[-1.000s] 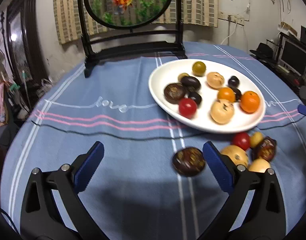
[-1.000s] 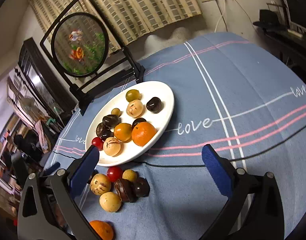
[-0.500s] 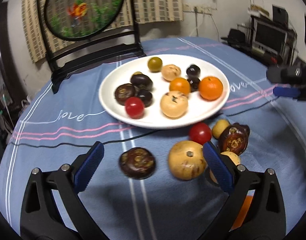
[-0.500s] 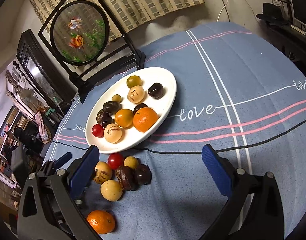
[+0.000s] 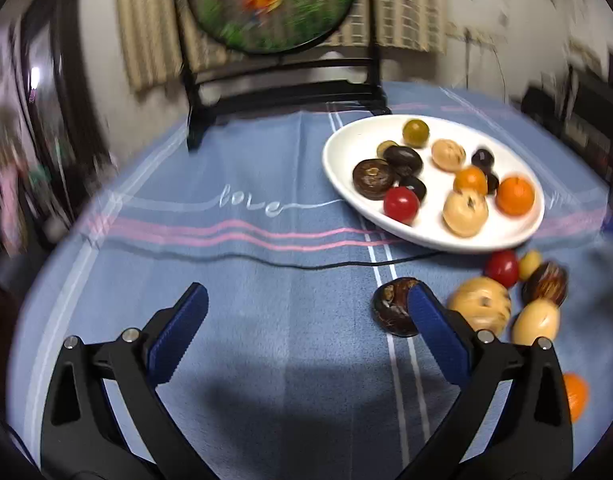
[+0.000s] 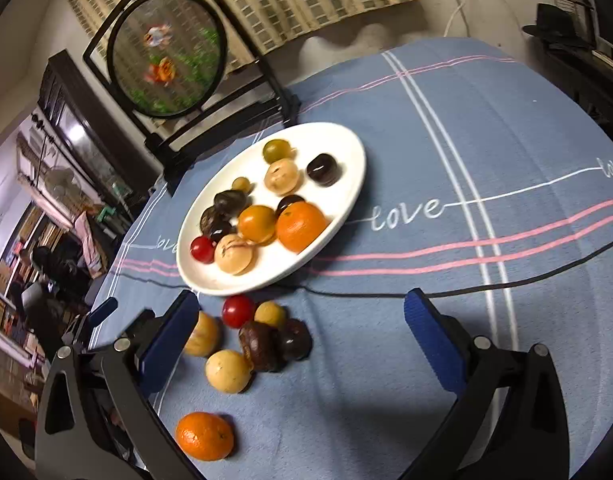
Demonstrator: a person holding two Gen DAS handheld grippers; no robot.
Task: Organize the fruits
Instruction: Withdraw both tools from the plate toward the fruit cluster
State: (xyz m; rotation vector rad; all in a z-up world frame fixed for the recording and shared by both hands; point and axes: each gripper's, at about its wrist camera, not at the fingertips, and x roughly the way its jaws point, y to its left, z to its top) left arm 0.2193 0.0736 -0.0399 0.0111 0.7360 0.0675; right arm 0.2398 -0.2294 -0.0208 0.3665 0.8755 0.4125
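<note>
The fruit is split two ways. A good dozen pieces sit on the white plate (image 6: 348, 200): a big orange (image 6: 302, 226), a red cherry tomato (image 6: 202, 249), pale tan ones and several dark brown ones. That part looks done. Left to go, by my count, is the loose cluster on the blue tabletop (image 6: 486, 128) just beside the plate's near rim: a red tomato (image 6: 237, 311), a small yellow fruit (image 6: 270, 314), two dark brown pieces touching each other, two tan ones, and a lone orange (image 6: 204, 436) nearer the camera, apart from the rest.

One more dark brown fruit (image 5: 394, 306) lies off to the side, right against the inner face of one finger of the left claw (image 5: 306, 320). That claw is spread wide and holding nothing; the view is blurred. The right claw (image 6: 302, 328) is wide too, empty, framing the loose cluster.

Writing: the cloth carries "love" (image 6: 406, 213) stitched in white script, repeated along the line.
</note>
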